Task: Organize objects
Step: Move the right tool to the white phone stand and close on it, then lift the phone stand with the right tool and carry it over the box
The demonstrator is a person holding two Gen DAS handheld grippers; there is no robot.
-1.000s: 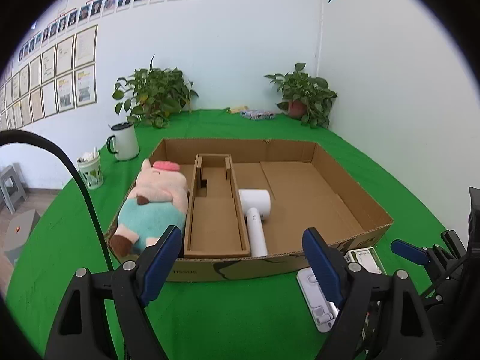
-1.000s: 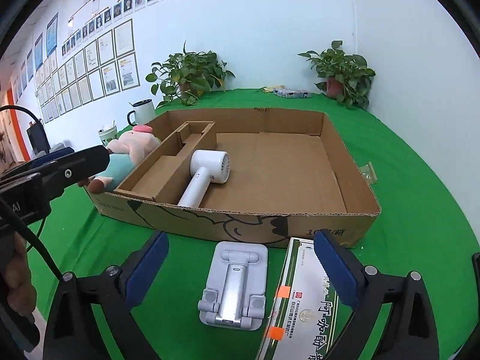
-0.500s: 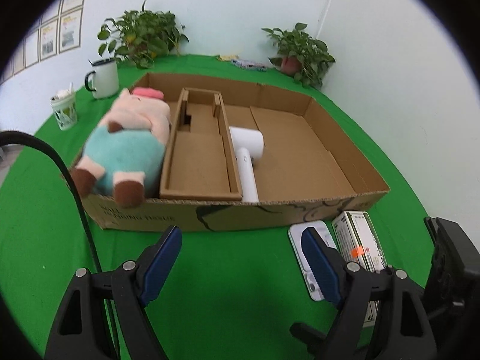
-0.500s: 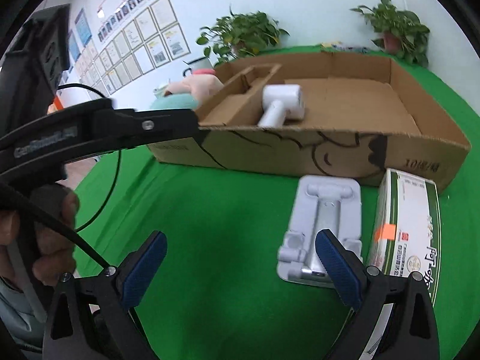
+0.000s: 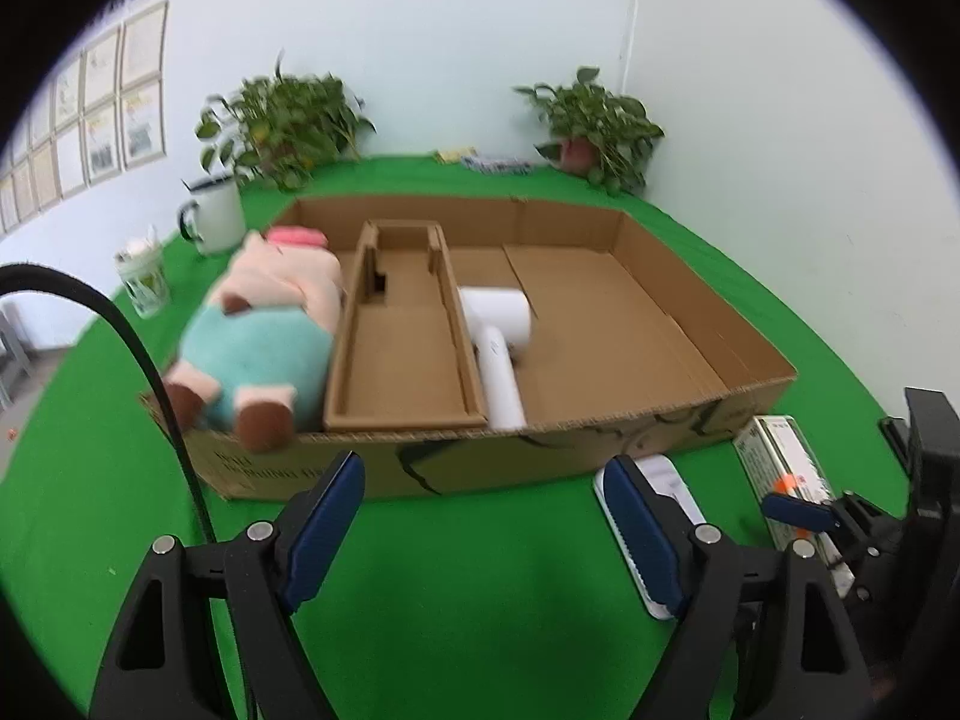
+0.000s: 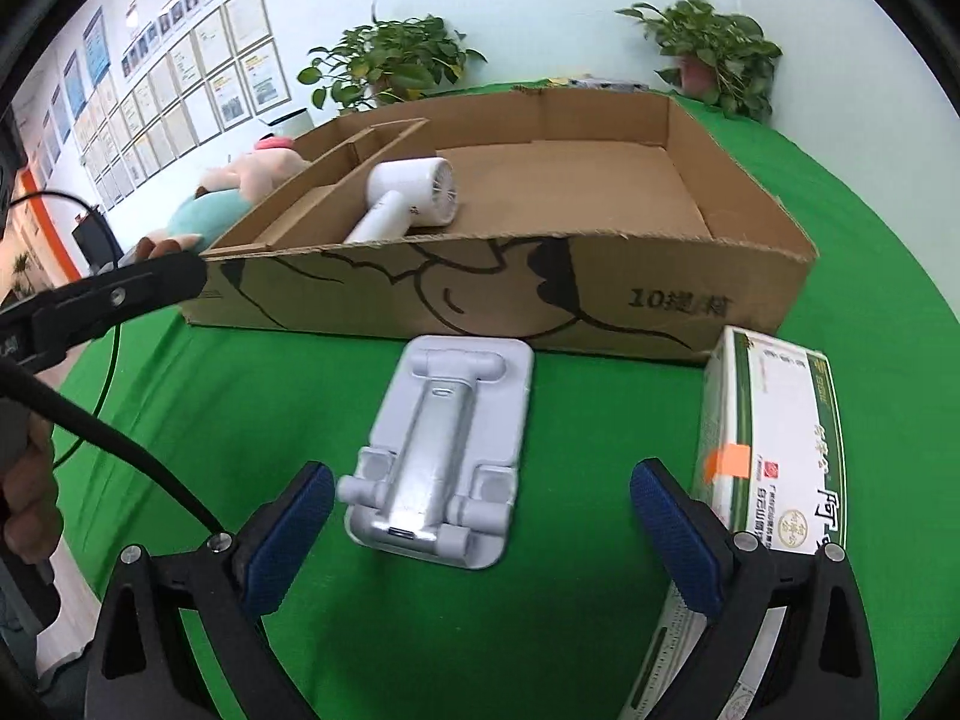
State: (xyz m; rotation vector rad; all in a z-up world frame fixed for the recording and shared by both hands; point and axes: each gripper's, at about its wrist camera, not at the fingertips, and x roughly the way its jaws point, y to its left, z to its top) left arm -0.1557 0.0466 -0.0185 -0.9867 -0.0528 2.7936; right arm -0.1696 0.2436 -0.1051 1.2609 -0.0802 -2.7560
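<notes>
Green cloth [image 6: 600,630], brown box [image 6: 600,276] w/ black line art, white dryer [image 6: 414,195], pale grey stand [image 6: 447,444], pink-n-teal plush [image 5: 264,330], green-white carton [image 6: 780,420] w/ orange tag.

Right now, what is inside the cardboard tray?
In the cardboard tray: a plush pig at its left end, a cardboard insert, and a white hair dryer beside it. Whatever lies under the pig is hidden.

A shallow cardboard box [image 6: 600,294] is set on green cloth, holding a white hair dryer [image 6: 414,198] beside a cardboard insert [image 5: 402,348] and a plush pig [image 5: 264,324]. Just before its front wall, a folded grey phone stand [image 6: 438,450] and a green-and-white carton [image 6: 774,444] are laid flat.
</notes>
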